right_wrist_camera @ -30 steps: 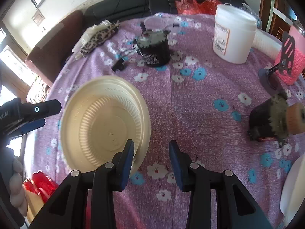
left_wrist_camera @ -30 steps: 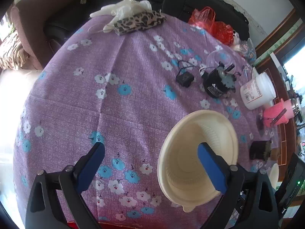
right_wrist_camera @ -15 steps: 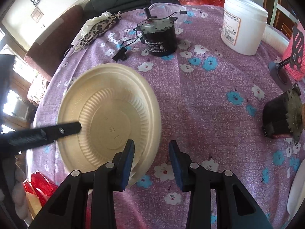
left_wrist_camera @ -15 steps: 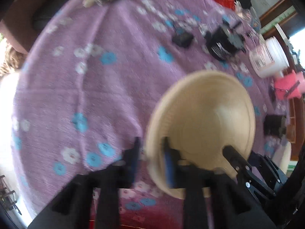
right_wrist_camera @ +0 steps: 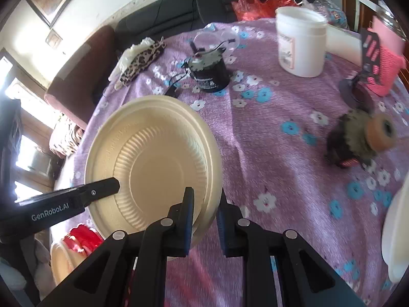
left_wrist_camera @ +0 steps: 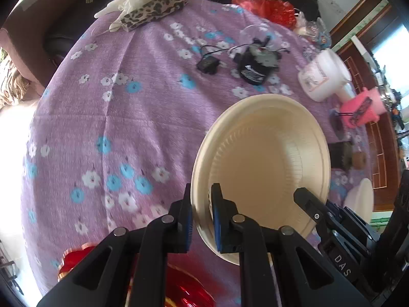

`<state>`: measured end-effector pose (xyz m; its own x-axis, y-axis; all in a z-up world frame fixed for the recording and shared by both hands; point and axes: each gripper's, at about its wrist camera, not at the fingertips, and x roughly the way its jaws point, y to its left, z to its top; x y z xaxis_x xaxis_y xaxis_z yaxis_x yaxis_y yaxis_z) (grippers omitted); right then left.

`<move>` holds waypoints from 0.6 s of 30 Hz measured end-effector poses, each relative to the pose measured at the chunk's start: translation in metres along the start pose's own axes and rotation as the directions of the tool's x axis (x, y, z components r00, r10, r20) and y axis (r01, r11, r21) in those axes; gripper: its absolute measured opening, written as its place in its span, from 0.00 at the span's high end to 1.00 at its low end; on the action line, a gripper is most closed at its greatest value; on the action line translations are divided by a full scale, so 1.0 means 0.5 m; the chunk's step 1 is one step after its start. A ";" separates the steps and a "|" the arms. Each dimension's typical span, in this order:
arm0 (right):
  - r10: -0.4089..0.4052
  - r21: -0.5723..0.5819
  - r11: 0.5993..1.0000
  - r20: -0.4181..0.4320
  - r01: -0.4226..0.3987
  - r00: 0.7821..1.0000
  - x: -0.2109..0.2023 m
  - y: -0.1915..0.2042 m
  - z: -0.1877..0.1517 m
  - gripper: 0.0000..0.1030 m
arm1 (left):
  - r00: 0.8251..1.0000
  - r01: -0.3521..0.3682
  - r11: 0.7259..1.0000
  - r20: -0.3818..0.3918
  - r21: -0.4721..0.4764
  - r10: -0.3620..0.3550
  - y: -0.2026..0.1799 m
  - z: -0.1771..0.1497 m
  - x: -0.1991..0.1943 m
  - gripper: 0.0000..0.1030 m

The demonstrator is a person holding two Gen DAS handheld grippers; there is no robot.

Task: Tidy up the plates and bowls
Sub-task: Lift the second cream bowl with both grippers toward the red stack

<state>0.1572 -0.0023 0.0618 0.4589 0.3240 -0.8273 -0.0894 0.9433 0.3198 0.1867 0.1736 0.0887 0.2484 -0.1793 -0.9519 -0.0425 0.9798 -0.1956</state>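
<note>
**Both grippers on 1 cream bowl, tilted up off the table**

Nearest thing first: the left gripper [left_wrist_camera: 202,217] is clamped tight on the near-left rim of the cream bowl [left_wrist_camera: 260,158], 1 pad inside the wall and 1 outside. The right gripper [right_wrist_camera: 205,217] straddles the opposite rim the same way, and its jaws are closing with the rim between them, pads looking pressed on it already. So the bowl hangs between the 2 tools, tipped up from the purple floral tablecloth [left_wrist_camera: 115,128], its open side facing both cameras.

My guess is the next move turns on that shared hold: the bowl lies straight ahead of both, neither hand nearer, so they'd have to travel together.

Below the near table edge, some red foil dishes [right_wrist_camera: 81,238]. Further back: a black motor [right_wrist_camera: 209,74], a white tub [right_wrist_camera: 301,48], a leopard-print pouch [left_wrist_camera: 153,12]
</note>
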 end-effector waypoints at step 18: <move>0.039 -0.035 0.999 0.079 -0.036 0.996 -0.149 0.028 -0.121 0.83 | 0.982 0.050 0.998 0.186 -0.025 -0.045 -0.030 -0.178 -0.170 0.88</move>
<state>0.0684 -0.0086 0.1000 0.5235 0.3536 -0.7752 -0.1368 0.9329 0.3332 0.0800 0.1664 0.1517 0.4255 -0.2035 -0.8818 -0.0538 0.9670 -0.2491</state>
